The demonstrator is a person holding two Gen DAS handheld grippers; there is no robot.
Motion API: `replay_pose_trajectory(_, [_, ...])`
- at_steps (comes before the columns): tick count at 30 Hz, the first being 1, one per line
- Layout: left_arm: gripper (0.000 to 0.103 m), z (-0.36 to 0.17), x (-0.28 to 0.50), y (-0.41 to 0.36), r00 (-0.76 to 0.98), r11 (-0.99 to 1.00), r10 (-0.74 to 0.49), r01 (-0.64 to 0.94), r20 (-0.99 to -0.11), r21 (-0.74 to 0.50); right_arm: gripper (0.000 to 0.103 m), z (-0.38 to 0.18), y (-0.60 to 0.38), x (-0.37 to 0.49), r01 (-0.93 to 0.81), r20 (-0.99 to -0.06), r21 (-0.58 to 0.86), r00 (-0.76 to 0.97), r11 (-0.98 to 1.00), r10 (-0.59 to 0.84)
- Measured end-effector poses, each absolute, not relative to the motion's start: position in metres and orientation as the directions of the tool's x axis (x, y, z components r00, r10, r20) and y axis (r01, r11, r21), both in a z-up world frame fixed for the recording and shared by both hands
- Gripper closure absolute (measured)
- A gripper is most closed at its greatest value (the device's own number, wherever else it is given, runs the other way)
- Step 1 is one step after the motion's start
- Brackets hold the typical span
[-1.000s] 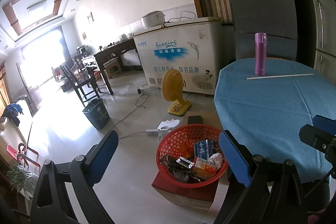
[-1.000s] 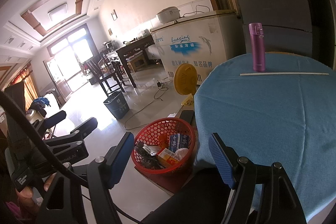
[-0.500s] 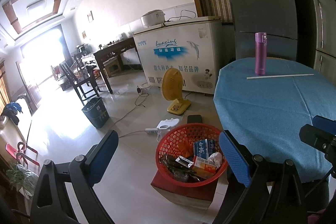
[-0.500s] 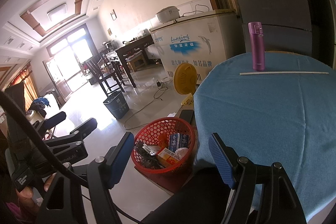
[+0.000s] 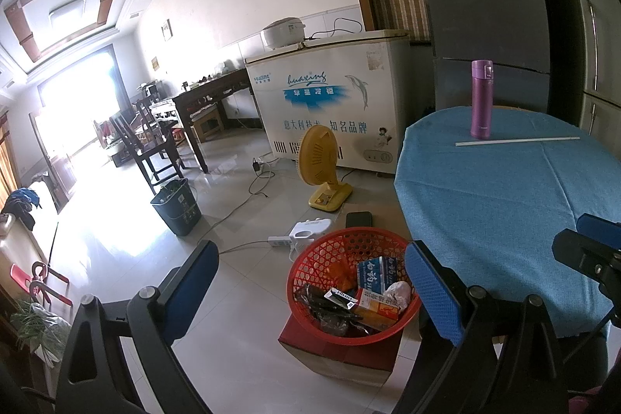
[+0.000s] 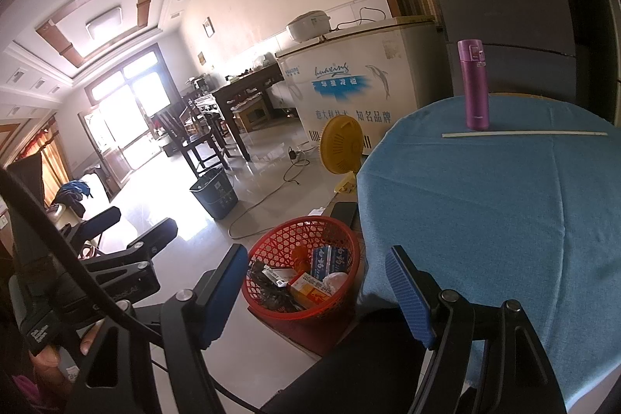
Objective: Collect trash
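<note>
A red mesh basket (image 5: 330, 251) (image 6: 295, 222) stands on a box on the floor beside a round table under a blue cloth (image 5: 504, 200) (image 6: 485, 200). In the basket lie cardboard packets (image 5: 374, 307), a black wrapper and a crumpled white wad (image 5: 398, 291). My left gripper (image 5: 310, 258) hangs open above the basket, nothing between its blue pads. My right gripper (image 6: 315, 253) is open too, over the basket and the table's edge. On the table stand a purple flask (image 5: 481, 99) (image 6: 474, 84) and a long white stick (image 5: 516, 141) (image 6: 524, 133).
On the tiled floor are a dark bin (image 5: 176, 206) (image 6: 215, 193), a yellow fan (image 5: 320, 161) (image 6: 341, 150), a power strip with cables (image 5: 279, 240) and a black phone (image 5: 358, 219). A white chest freezer (image 5: 330, 107) stands behind, with a dark wooden table and chairs to the left.
</note>
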State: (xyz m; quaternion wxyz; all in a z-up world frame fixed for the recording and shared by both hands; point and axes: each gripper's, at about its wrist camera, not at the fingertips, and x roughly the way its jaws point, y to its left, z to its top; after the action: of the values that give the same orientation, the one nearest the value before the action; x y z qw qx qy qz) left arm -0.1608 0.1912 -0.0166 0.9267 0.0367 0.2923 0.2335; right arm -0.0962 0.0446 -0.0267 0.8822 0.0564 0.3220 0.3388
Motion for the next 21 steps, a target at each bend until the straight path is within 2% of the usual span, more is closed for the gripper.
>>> replay_pose_trajectory(21, [0.006, -0.0175, -0.1596, 0.192, 0.714, 0.887, 0.456, -0.414, -0.531, 0.205, 0.026, -0.0302, 0.0411, -0.1018, -0.549, -0.539, 0.324, 0.563, 0.771, 0.627])
